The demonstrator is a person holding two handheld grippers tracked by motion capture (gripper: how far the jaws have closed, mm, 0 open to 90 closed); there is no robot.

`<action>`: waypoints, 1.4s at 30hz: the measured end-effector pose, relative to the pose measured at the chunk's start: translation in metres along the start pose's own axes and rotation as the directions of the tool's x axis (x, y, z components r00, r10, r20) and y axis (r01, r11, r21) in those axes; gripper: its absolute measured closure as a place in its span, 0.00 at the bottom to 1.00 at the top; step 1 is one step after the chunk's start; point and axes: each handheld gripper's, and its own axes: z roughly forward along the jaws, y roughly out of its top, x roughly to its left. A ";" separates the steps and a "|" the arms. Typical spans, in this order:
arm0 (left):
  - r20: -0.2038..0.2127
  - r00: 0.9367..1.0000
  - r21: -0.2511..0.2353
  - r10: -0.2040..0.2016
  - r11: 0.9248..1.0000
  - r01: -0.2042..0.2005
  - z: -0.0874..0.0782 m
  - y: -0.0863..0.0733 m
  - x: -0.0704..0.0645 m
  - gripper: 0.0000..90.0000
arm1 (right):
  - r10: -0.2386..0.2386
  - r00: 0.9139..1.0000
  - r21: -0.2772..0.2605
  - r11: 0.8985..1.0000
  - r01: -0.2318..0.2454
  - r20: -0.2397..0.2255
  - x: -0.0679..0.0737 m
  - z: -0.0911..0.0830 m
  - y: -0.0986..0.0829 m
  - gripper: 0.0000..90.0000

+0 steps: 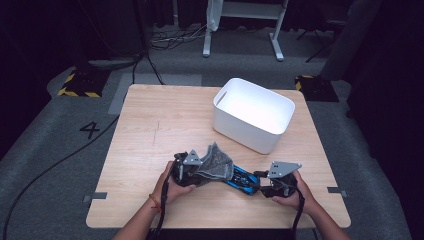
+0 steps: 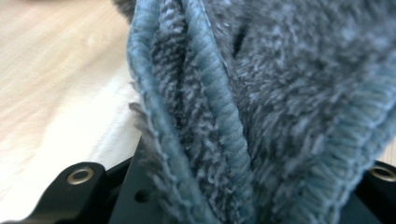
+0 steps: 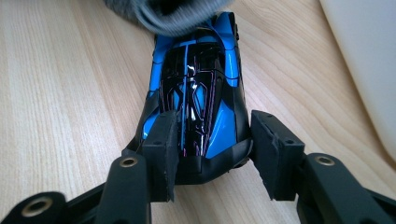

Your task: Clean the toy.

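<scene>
Grey cloth over one end of a blue toy car, a tool at each end, near the front edge of the table.

On the left, the left tool [image 1: 186, 169] has its jaws closed on a fluffy grey cloth [image 1: 216, 162] with a ribbed blue-grey hem, the pile thick and soft, bunched into folds. The cloth drapes over the left end of a glossy blue-and-black toy car [image 3: 198, 93], hard plastic, slim and tapered, lying on the pale wood table [image 1: 150, 120]. Its long axis runs left to right from one tool to the other. At its right end, the right tool [image 3: 212, 149] stands part open, padded jaws either side of the car's tail: the left pad touches, the right stands just apart. Behind, well apart, sits a white plastic bin [image 1: 253, 114], smooth and round-cornered.
</scene>
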 end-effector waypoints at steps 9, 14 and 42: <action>-0.021 1.000 0.059 0.009 0.998 -0.008 0.012 -0.002 -0.005 0.84 | 0.057 0.998 0.027 0.998 -0.057 -0.005 -0.005 0.002 -0.004 0.56; -0.037 0.999 0.061 0.015 0.998 -0.013 0.013 -0.003 -0.007 0.85 | 0.123 0.992 0.049 0.991 -0.123 0.000 -0.009 0.001 -0.006 0.43; -0.063 0.997 0.047 0.040 0.998 -0.037 0.013 -0.005 -0.011 0.85 | 0.125 0.992 0.171 0.978 -0.122 -0.009 0.009 0.021 -0.008 0.25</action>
